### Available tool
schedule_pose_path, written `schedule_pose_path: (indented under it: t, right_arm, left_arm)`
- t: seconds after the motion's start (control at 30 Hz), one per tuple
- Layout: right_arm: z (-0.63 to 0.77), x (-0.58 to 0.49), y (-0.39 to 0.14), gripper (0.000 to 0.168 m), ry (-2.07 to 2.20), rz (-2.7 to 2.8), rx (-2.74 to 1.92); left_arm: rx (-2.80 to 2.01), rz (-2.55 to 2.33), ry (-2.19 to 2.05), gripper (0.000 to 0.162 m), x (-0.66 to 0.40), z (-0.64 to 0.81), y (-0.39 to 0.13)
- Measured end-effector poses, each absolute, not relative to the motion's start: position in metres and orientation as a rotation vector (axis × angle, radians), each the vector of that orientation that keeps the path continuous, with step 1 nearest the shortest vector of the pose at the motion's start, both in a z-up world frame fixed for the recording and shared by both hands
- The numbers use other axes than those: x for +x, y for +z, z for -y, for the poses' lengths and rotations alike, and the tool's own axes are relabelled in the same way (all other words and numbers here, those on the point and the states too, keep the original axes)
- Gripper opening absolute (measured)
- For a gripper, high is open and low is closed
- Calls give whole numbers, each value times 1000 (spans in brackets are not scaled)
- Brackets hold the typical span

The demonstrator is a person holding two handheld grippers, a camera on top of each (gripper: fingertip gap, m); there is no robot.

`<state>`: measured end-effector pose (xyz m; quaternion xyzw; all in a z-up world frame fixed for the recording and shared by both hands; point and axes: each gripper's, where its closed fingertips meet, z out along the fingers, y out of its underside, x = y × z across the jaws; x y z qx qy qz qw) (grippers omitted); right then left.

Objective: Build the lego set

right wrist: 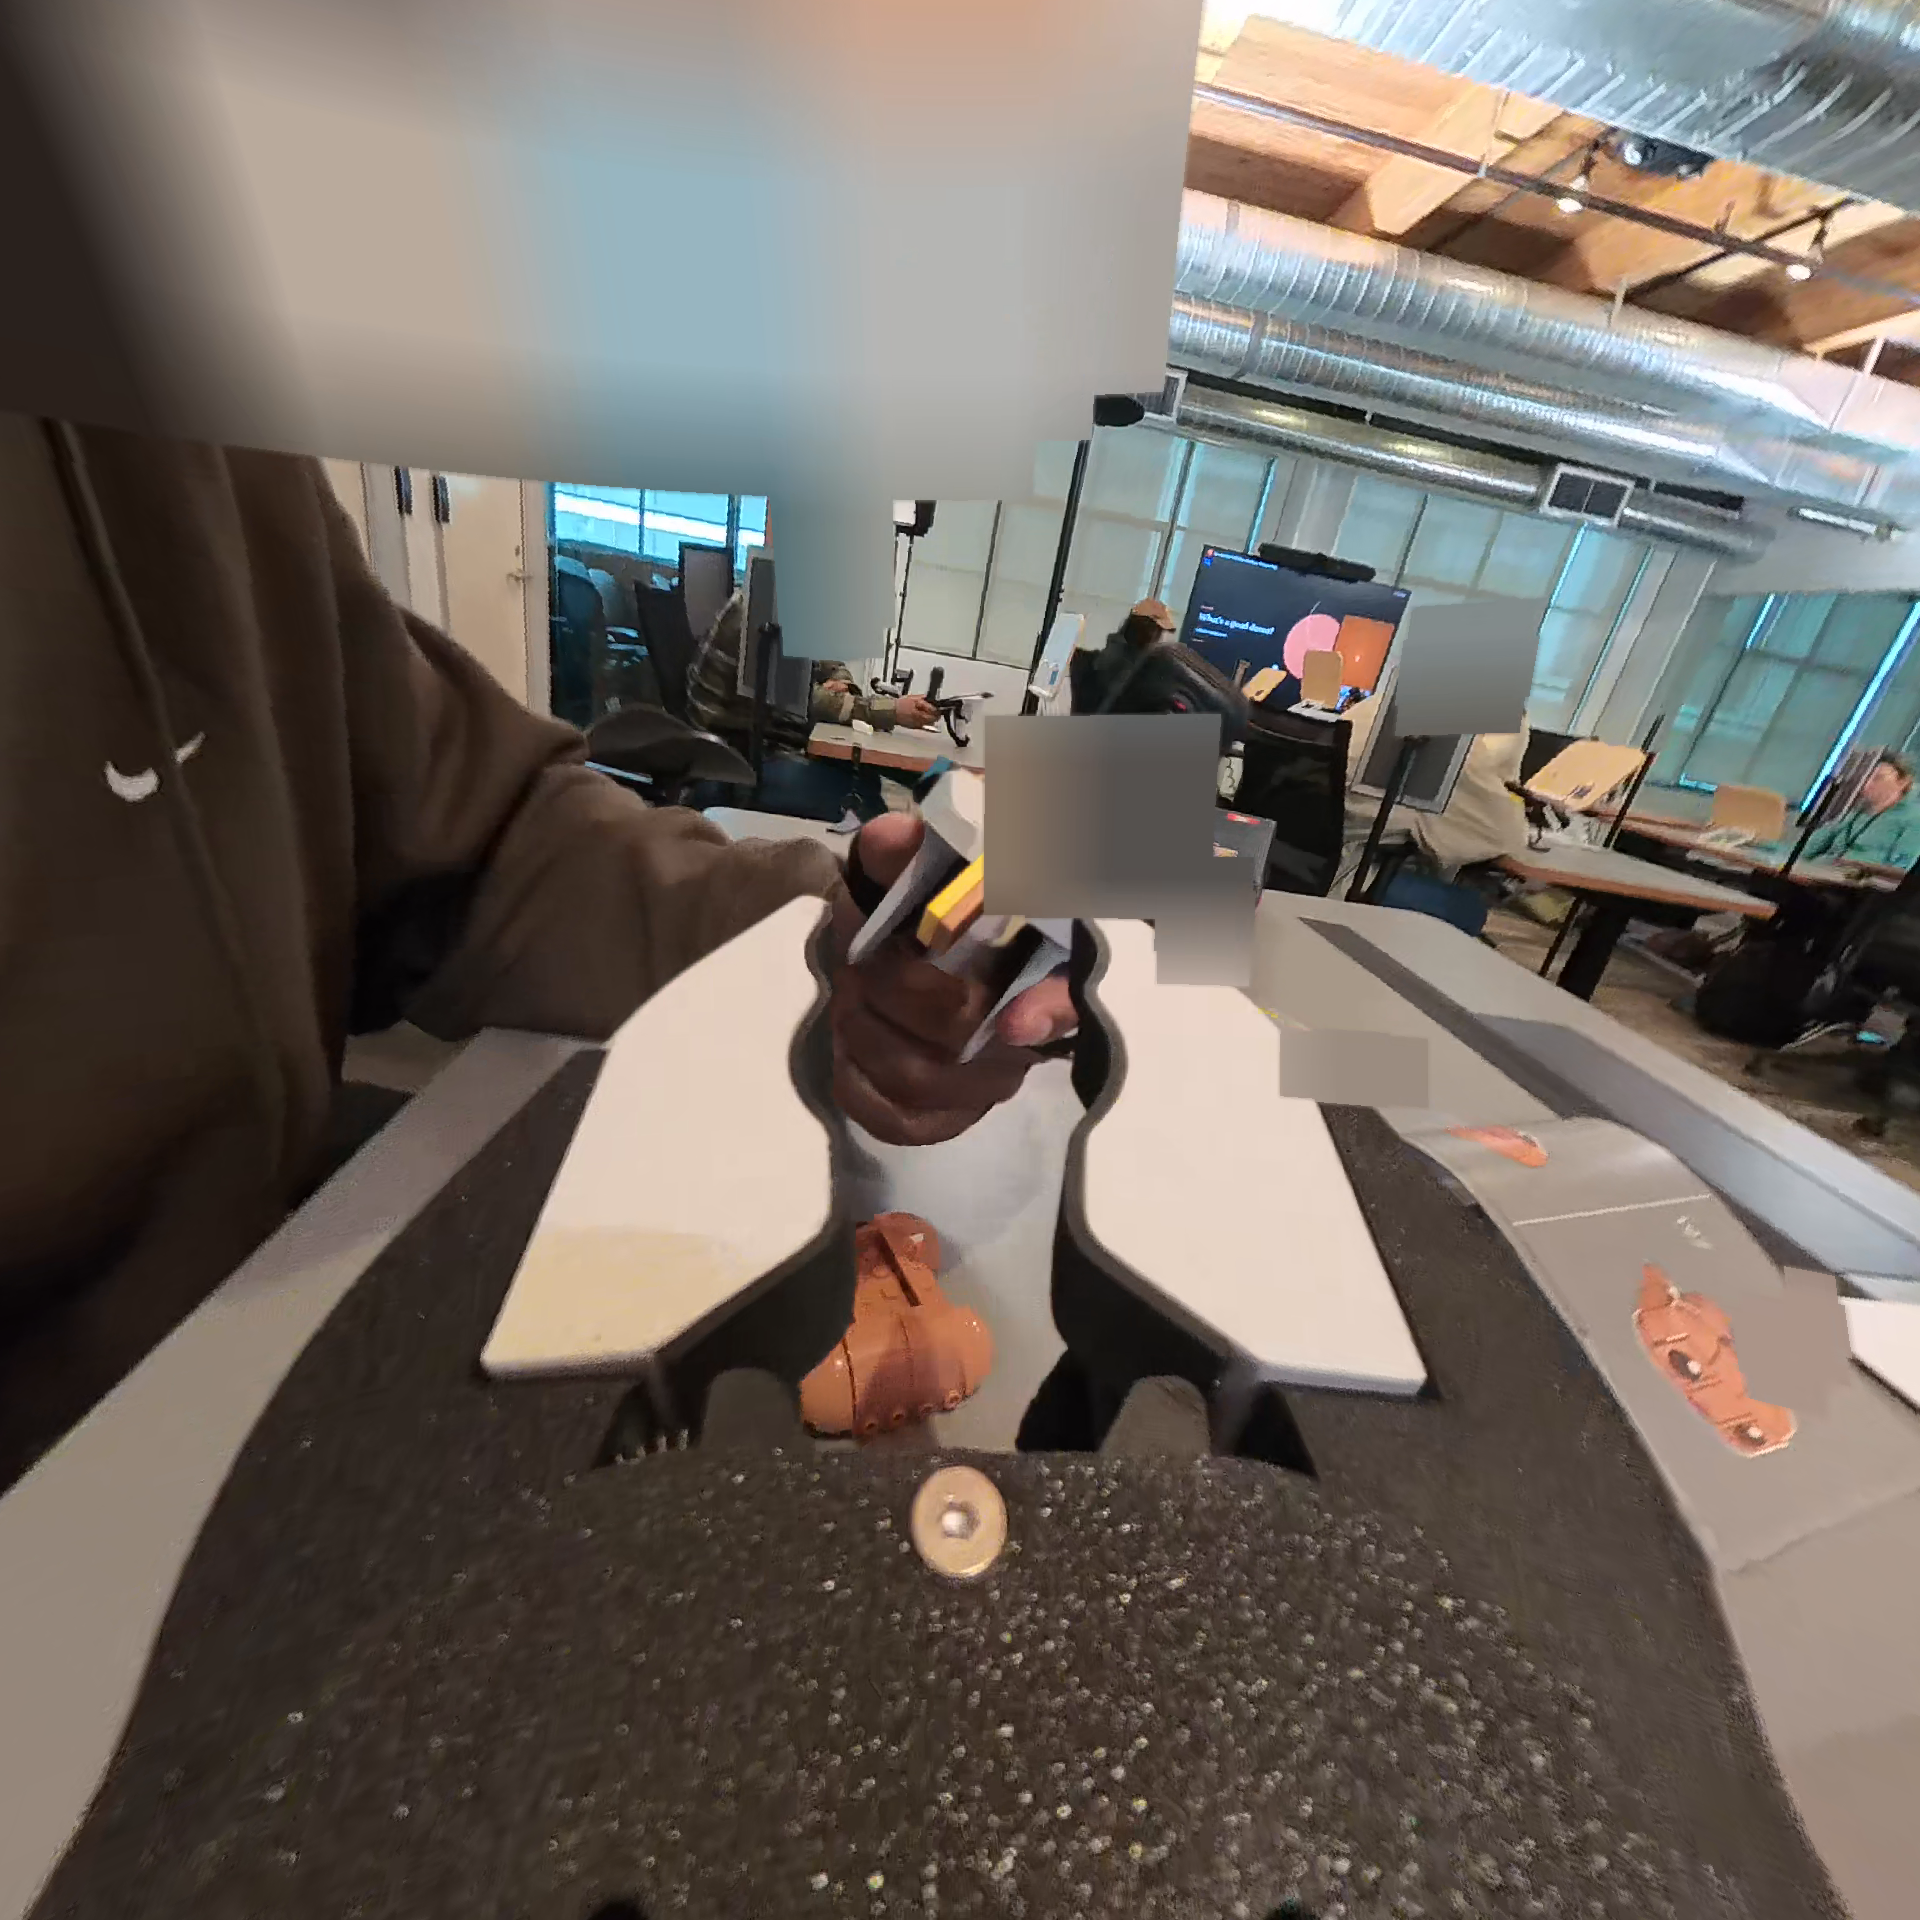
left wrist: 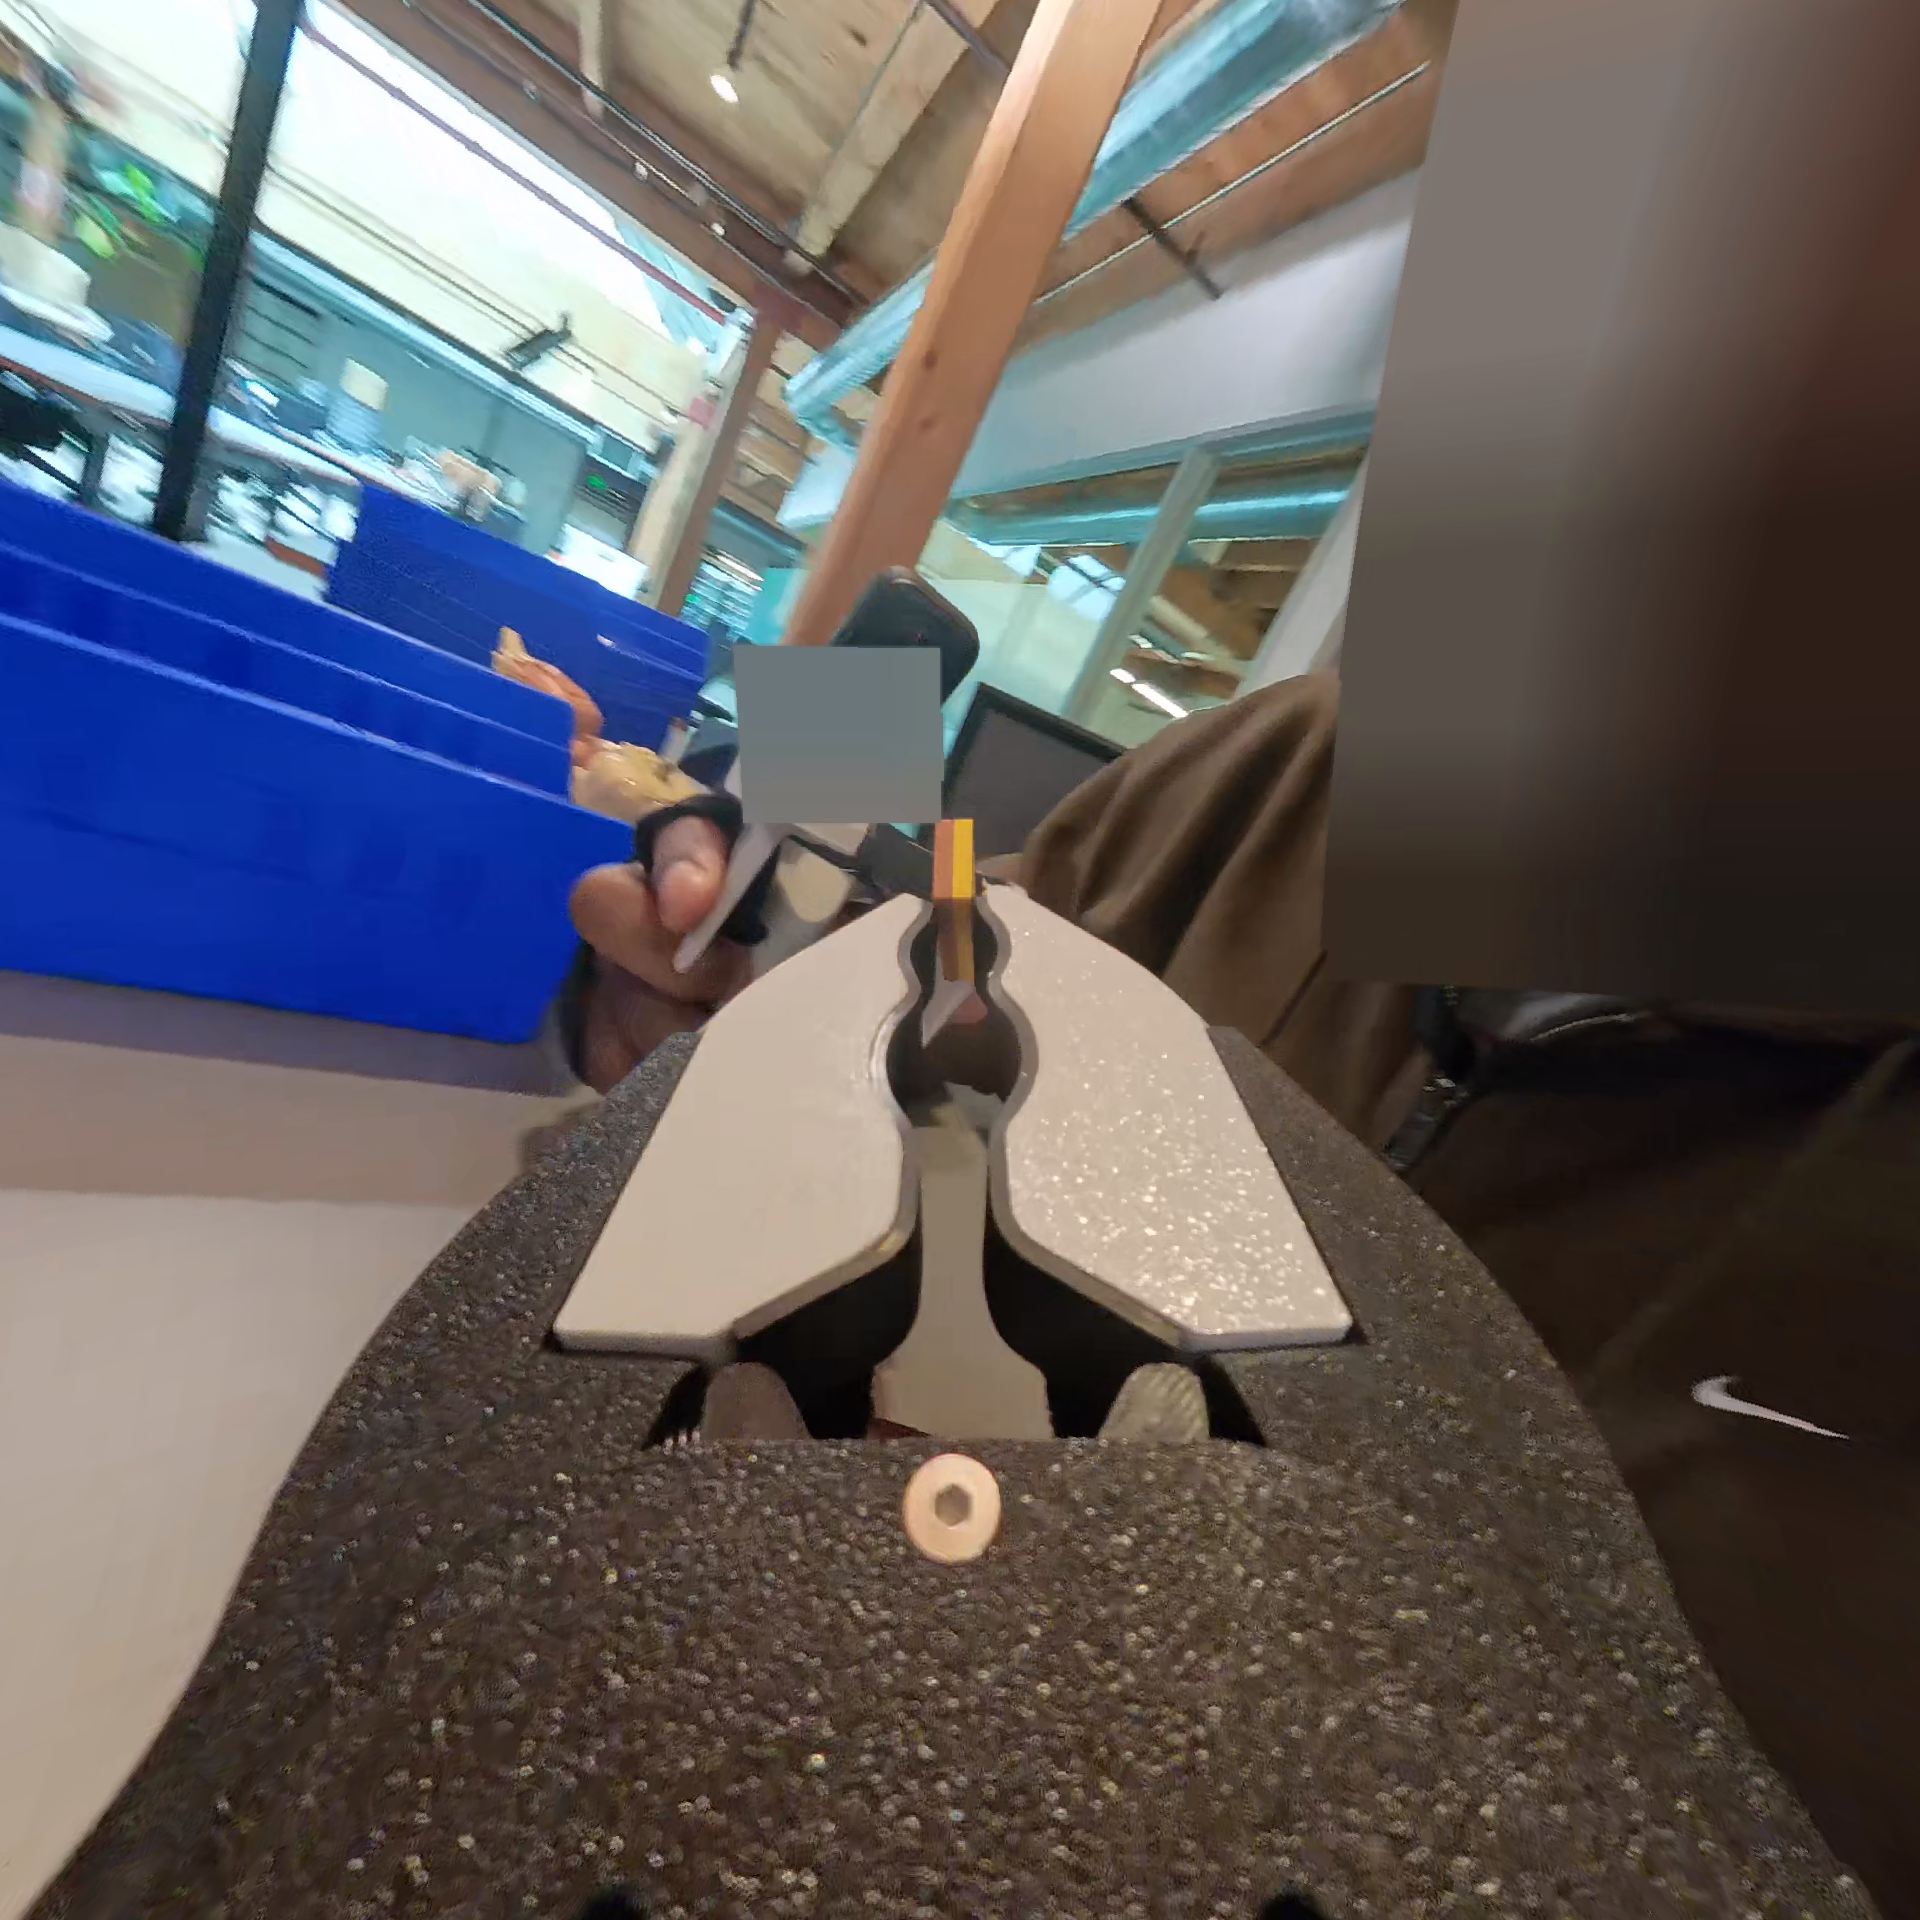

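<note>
The left gripper [left wrist: 954, 914] is clamped on a thin yellow-and-orange plate stack [left wrist: 954, 858] — light, stiff, slippery; best pinched by its flat faces. The right gripper [right wrist: 951, 997] stands apart, empty — above the desk [right wrist: 997, 1174].

- Open-plan office or lab space, probably a converted industrial loft.
- Exposed timber beams [left wrist: 966, 312] and silver ductwork [right wrist: 1507, 312] are seen overhead.
- Desks [right wrist: 1631, 873], office chairs [right wrist: 665, 743] and a large wall screen [right wrist: 1299, 634] are ranged behind.
- Blue storage bins [left wrist: 260, 831] are stacked on a table.
</note>
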<state>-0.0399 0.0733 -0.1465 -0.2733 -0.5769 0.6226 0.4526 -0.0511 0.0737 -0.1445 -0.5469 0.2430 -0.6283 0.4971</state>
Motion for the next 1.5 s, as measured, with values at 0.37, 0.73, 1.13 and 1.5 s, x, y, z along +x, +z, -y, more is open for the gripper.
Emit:
schedule_pose_path:
  t: [0.37,0.73,1.13,1.5]
  right_arm:
    - [-43,-26,-149,45,1527,1516,-450]
    - [-35,-23,-148,34,1558,1526,-425]
    - [-75,-45,-138,34,1615,1371,-865]
    - [-76,-63,-202,34,1298,1557,-1402]
  left_arm:
    - [-1357,-644,-1818,6,-24,-52,-151]
    - [-1372,-659,-1931,6,-14,-43,-153]
    - [-1752,-673,-1154,46,-56,-75,-183]
    - [-2169,-630,-519,63,-69,-46,-278]
